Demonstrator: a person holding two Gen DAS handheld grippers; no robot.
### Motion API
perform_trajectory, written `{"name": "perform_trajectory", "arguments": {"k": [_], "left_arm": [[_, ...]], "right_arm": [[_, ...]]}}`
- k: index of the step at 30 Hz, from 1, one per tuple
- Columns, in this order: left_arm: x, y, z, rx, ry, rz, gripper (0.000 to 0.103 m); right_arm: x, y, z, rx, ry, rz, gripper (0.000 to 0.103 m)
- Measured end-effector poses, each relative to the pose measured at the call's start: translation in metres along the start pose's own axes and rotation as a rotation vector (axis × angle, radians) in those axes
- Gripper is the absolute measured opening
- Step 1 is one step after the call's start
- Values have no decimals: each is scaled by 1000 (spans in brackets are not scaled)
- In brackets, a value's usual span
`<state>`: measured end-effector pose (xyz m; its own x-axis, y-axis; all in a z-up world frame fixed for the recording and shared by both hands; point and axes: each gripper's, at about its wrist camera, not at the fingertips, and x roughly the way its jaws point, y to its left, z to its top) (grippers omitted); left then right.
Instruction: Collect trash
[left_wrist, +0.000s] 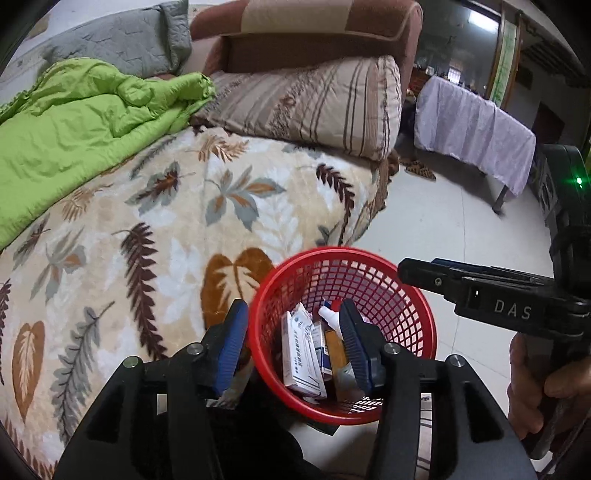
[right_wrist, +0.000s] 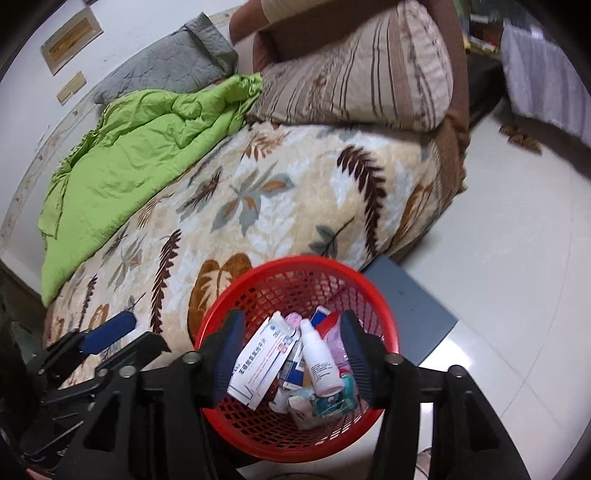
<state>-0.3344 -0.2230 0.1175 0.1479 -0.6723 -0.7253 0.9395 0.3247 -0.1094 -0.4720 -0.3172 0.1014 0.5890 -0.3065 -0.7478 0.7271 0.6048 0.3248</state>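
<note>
Room: bedroom, pale tiled floor (right_wrist: 517, 221) running past a bed under a leaf-print blanket (left_wrist: 177, 206); green quilt (left_wrist: 74, 125) and striped pillow (left_wrist: 314, 103) lying well beyond both sets of jaws.
Bin: red mesh basket (right_wrist: 369, 288) standing on the floor, touching the bed's edge, probably parked there for short drops from the blanket.
Trash: white medicine box (right_wrist: 258, 362), small white spray bottle (right_wrist: 319, 358) and crumpled wrappers already lying inside the basket, directly ahead of and below the right jaws.
Left gripper (left_wrist: 291, 343): hovering with jaws spread wide and gripping nothing; one blue pad sitting outside the near rim, the other over the contents.
Right gripper (right_wrist: 291, 350): also hovering wide apart and empty, straddling the basket mouth, likely placed for a release or a check.
Only from the left wrist: a bare hand (left_wrist: 535, 384) gripping the right tool's handle, a draped table (left_wrist: 472, 122) across the room.
Only from the right wrist: a grey flat board (right_wrist: 413, 306) on the floor beyond the basket, wall plaques, the bottle's label side.
Judgement: no loose trash visible on the blanket; collecting looking nearly finished.
</note>
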Motion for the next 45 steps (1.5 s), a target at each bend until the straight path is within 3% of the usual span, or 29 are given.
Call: {"name": "perform_trajectory", "arguments": {"k": [3, 5, 7, 12, 19, 29, 34, 45], "left_arm": [[-21, 10, 1, -14, -45, 4, 67], [-38, 20, -1, -20, -84, 27, 69], [-55, 31, -4, -21, -112, 59, 71], [-96, 62, -21, -45, -164, 119, 86], [-134, 93, -67, -98, -186, 213, 88], [-161, 107, -121, -175, -203, 337, 93], [-161, 103, -126, -180, -201, 364, 93], [-158, 87, -120, -132, -220, 377, 97]], "right_arm": [[-12, 16, 0, -45, -40, -52, 75], [-20, 29, -3, -80, -68, -77, 80], [-25, 42, -7, -111, -84, -101, 83], [-32, 72, -26, -202, -76, -126, 91], [-50, 88, -70, -290, -120, -174, 99], [-80, 114, -97, -414, -215, -135, 99], [-88, 120, -106, -462, -228, -130, 99], [-84, 106, -104, -409, -206, -135, 99]]}}
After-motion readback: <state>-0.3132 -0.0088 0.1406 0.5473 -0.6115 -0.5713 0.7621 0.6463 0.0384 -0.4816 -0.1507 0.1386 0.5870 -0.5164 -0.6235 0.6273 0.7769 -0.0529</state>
